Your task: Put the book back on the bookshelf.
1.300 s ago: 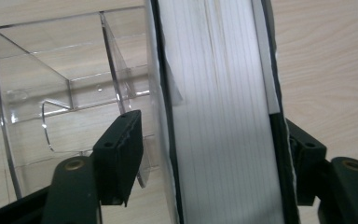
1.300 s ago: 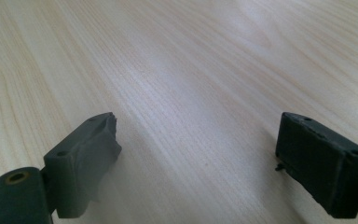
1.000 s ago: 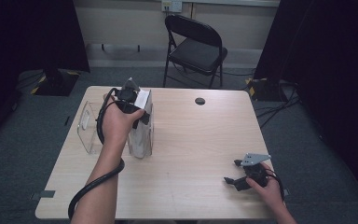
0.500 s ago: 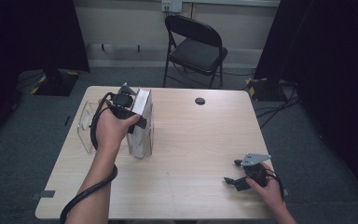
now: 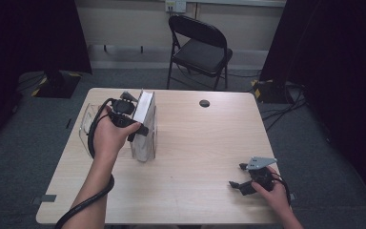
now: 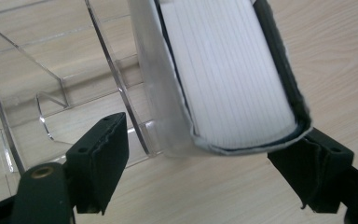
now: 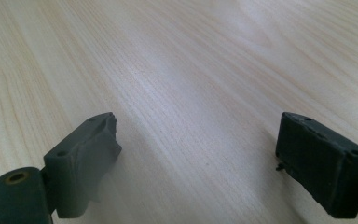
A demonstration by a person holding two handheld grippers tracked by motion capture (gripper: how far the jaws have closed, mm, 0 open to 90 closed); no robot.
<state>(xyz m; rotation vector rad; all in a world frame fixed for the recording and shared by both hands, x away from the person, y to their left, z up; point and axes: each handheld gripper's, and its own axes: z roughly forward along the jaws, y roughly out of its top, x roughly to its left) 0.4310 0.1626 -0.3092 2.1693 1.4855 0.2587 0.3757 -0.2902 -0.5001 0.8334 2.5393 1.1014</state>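
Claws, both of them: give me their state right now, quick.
Left claw: open, straddling the end of the book, not clamped on it.
Right claw: open, holding nothing, low over the table.

The high camera hangs above my side of the table [image 5: 195, 157], looking forward and down; my forearms enter from the bottom, and a folding chair [image 5: 200, 47] stands beyond the far edge. The camera on my left tongs [image 6: 200, 172] looks along their jaws from very close at the book [image 6: 228, 74] and clear stand [image 6: 51, 84], which the high view shows too, far smaller. The camera on my right tongs [image 7: 196, 158] sits low, close to bare tabletop [image 7: 191, 56], the near right part in the high view.
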